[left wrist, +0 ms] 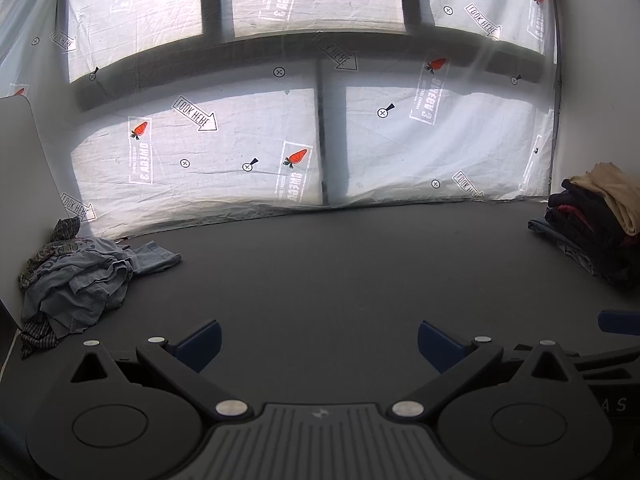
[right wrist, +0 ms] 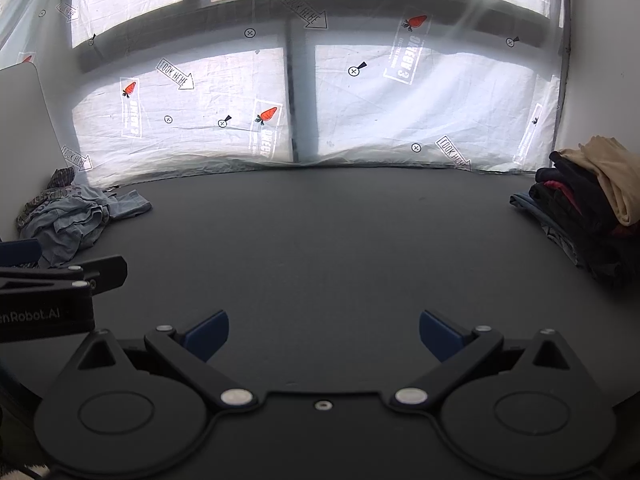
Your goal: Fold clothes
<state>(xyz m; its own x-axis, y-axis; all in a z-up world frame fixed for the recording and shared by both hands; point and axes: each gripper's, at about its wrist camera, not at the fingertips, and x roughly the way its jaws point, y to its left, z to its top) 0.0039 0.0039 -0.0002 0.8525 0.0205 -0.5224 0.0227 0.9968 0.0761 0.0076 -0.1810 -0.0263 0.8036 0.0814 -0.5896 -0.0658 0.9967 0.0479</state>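
Lying crumpled at far left of dark table (left wrist: 340,272): loose heap of clothes (left wrist: 76,276), pale blue-grey garments over checked fabric, one denim-blue piece spread toward centre. Left hand-held gripper (left wrist: 318,346) low over bare table, blue-tipped jaws wide, holding nothing. Right hand-held gripper (right wrist: 324,338) beside it, jaws wide too, nothing held. Folded stack (left wrist: 596,224) at far right: tan garment on top, black and red beneath, blue lowest.
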